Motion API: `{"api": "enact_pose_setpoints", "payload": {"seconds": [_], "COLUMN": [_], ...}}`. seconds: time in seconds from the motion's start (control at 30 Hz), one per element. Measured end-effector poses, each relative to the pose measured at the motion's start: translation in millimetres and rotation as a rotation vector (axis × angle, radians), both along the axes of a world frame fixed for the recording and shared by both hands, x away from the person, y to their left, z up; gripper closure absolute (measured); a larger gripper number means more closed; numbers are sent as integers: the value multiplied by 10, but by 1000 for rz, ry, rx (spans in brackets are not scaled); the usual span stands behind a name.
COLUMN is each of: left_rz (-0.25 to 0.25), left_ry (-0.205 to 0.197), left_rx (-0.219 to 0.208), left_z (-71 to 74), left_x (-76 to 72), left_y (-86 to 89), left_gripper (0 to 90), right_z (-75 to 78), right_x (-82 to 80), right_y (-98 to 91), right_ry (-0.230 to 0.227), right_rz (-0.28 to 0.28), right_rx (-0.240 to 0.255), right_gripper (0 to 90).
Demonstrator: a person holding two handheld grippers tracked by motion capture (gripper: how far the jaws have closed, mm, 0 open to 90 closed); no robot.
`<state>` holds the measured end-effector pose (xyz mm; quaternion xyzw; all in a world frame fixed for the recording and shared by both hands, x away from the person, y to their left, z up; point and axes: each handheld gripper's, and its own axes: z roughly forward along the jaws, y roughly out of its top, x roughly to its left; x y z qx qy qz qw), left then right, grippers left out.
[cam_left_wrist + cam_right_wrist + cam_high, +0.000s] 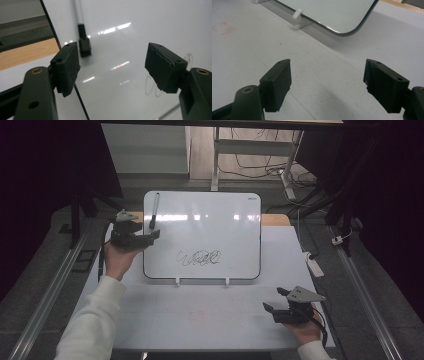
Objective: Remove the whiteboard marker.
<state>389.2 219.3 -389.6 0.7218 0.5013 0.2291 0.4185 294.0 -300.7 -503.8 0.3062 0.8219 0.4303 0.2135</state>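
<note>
White table (pixel 210 315); marker (pixel 154 210) on whiteboard (pixel 220 230) just beyond left gripper (pixel 150 236), jaws wide, empty.

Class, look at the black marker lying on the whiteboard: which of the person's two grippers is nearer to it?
Left. The left gripper hangs just below the marker, at the whiteboard's left edge; the right gripper sits far off, past its lower right corner.

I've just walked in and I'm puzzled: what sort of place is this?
Probably a lab or workshop bench set up for recording. A whiteboard with a scribble and a marker lies on the table, loose cables trail across the floor behind, and metal rails flank it.
</note>
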Motion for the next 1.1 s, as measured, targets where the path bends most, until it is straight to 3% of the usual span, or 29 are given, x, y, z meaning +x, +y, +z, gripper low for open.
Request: {"api": "enact_pose_setpoints", "payload": {"seconds": [0.23,0.67,0.87,1.1], "left_rz": [59,106,123,129], "left_ry": [18,-46,-56,-66], "left_rx": [35,135,172,221], "left_z": [28,217,198,169], "left_x": [332,819,942,946], "left_y": [22,-63,-119,-205], "left_gripper": [324,479,567,669], "right_z": [-9,-39,-40,-34], "right_x": [1,32,40,30], "right_y": [5,13,7,6], "right_ry": [0,18,21,10], "right_rz": [1,1,-3,-10], "right_rx": [-6,-7,-6,-10], "right_gripper": [225,228,228,229]}}
